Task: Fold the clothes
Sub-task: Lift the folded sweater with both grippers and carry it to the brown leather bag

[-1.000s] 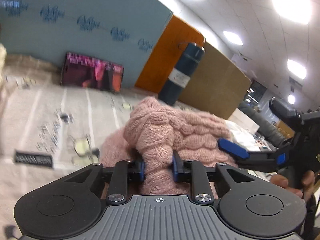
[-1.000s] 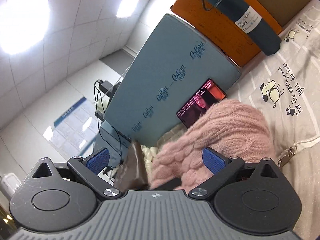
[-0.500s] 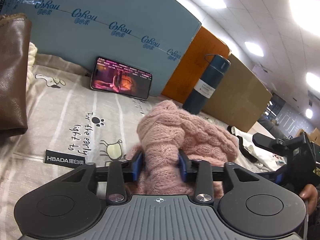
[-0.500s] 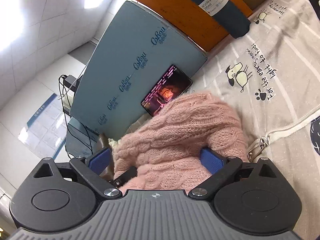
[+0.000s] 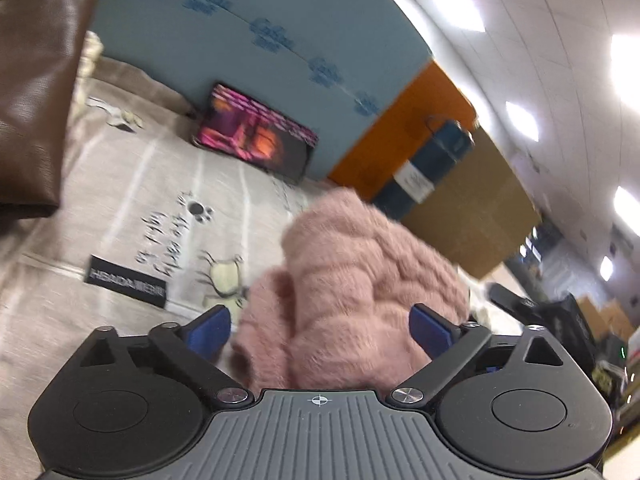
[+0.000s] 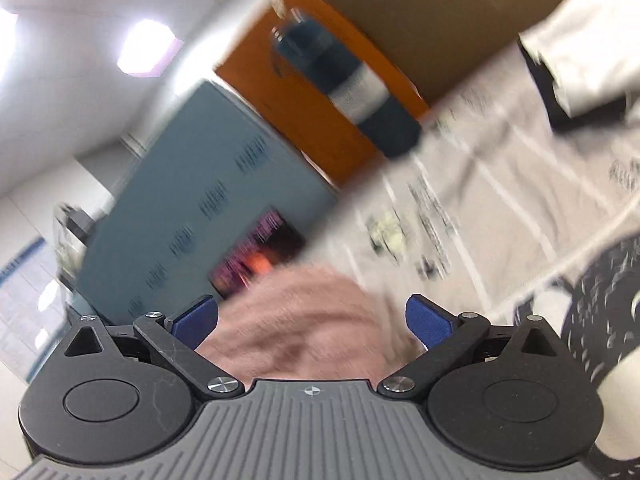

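Observation:
A fluffy pink knitted sweater point(image 5: 360, 280) lies bunched in a heap on a beige printed cloth point(image 5: 132, 200). My left gripper point(image 5: 320, 330) is open, its blue pads on either side of the heap, close to it. In the right wrist view the same sweater point(image 6: 304, 320) fills the space just in front of my right gripper point(image 6: 312, 320), which is open and holds nothing. Both views are blurred by motion.
A phone point(image 5: 256, 132) with a lit screen leans on a blue board point(image 5: 240, 20). A dark blue bottle point(image 5: 424, 168) stands by an orange panel point(image 5: 400, 136). A brown leather bag point(image 5: 36, 92) is at the left. A black and white item point(image 6: 576, 64) lies at the right.
My left gripper was shut on the sweater and has opened, letting it go. The right gripper stayed open. Both cameras are moving and the sweater sits lower in the right view.

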A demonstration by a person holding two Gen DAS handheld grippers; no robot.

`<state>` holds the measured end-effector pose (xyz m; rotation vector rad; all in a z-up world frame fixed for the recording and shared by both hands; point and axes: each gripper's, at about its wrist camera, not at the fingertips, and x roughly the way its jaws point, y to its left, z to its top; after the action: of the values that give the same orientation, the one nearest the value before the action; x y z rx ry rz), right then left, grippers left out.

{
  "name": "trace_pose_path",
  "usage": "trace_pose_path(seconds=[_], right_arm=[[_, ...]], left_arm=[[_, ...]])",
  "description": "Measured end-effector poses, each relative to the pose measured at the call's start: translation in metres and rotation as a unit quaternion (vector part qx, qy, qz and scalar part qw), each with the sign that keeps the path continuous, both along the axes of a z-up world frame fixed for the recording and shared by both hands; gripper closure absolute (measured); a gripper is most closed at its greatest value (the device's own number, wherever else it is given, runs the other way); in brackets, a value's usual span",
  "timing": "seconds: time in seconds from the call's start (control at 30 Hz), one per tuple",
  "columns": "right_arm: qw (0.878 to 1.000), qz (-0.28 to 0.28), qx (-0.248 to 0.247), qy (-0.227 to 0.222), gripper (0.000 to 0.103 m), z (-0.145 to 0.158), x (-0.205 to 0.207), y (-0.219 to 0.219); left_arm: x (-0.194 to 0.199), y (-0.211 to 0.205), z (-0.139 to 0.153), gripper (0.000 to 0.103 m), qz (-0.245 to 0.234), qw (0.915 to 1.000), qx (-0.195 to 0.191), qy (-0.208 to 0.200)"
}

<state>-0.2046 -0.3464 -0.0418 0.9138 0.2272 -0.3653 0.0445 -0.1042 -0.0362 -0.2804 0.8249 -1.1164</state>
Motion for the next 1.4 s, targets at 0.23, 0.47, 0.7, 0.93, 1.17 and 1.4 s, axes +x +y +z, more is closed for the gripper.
trace_pose_path(seconds=[0.23, 0.47, 0.7, 0.93, 1.17, 1.4], right_arm=[[0.995, 0.080, -0.018, 0.050, 0.001, -0.008, 0.027, 0.012], [0.994, 0.101, -0.026, 0.043, 0.013, -0.010, 0.028, 0.018], [0.993, 0.099, -0.053, 0.029, 0.050, -0.004, 0.032, 0.026], [0.988, 0.138, -0.061, -0.039, 0.060, 0.038, 0.052, 0.052], [0.966, 0.215, -0.104, -0.095, 0.060, 0.087, 0.117, 0.106], [0.937, 0.298, -0.133, -0.125, 0.059, 0.116, 0.200, 0.163]], left_arm=[[-0.015, -0.012, -0.002, 0.000, -0.037, 0.9964, 0.035, -0.067], [-0.009, -0.006, -0.002, 0.007, -0.028, 0.9984, 0.013, -0.046], [-0.004, 0.003, 0.004, 0.053, -0.019, 0.9993, -0.009, -0.032], [-0.008, 0.042, 0.042, 0.054, 0.042, 0.9909, -0.066, -0.110], [0.005, 0.121, 0.082, 0.054, 0.157, 0.9619, -0.123, -0.187], [0.033, 0.187, 0.100, 0.055, 0.268, 0.9267, -0.138, -0.224]])
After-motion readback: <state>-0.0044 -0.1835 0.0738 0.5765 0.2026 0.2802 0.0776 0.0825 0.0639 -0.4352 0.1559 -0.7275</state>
